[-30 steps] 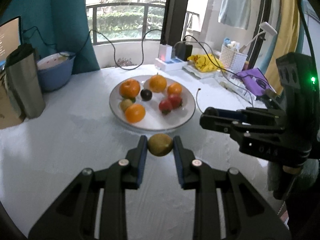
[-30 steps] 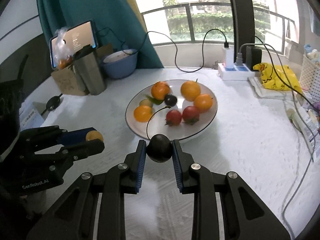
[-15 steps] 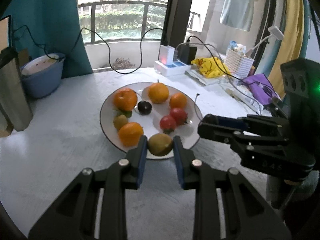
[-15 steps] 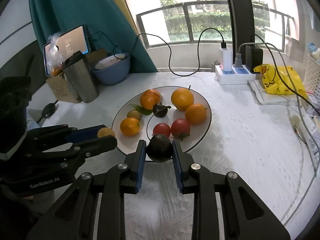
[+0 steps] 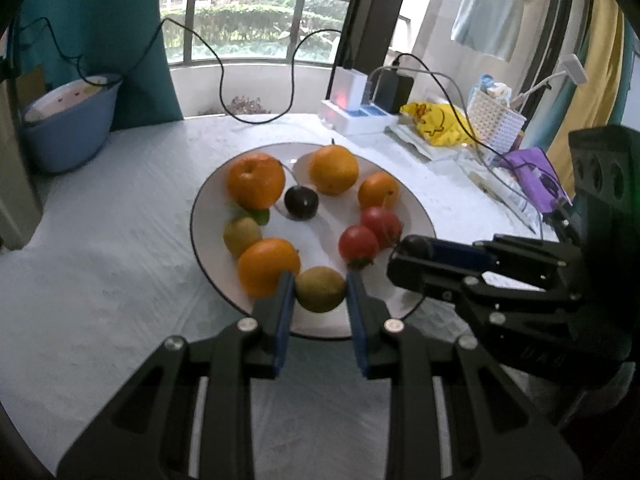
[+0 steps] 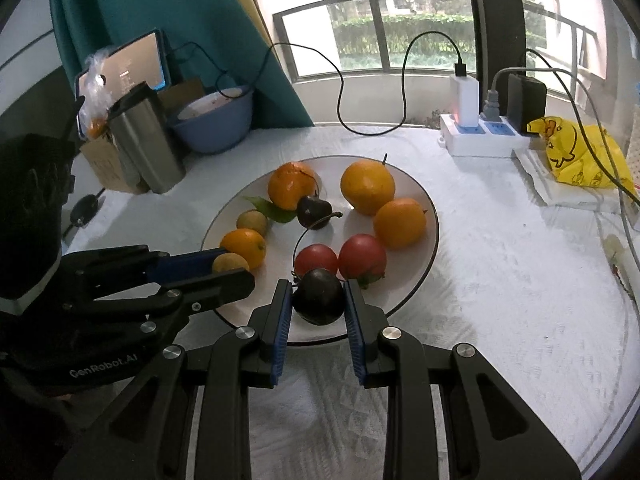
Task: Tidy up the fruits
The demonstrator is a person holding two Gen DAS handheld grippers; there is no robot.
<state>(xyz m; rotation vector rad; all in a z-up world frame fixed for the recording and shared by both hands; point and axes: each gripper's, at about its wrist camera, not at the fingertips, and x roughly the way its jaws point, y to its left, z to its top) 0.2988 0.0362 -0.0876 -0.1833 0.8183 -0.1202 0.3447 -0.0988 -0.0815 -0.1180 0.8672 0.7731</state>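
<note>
Left gripper clamped on a small yellow-green fruit, blue pads touching both its sides, held over the near rim of the white plate. Right gripper closed likewise on a dark plum, its thin curved stalk arching up over the plate, also poised above the near rim. Seen from the right wrist view, left gripper beside the plate's near-left edge with the yellow-green fruit showing between its fingers.

On the plate: one large orange at the far left, another orange at the far middle, a smaller orange to the far right, a fourth orange at the near left. Second dark plum near the plate's centre, just beside the far-left orange. Two red tomatoes touching each other on the near right side. Another yellow-green fruit on the left side, next to a green leaf.

Beyond the plate, to its far left: blue bowl and steel tumbler. To the plate's far right: white power strip and yellow bag. All resting on a white tablecloth.
</note>
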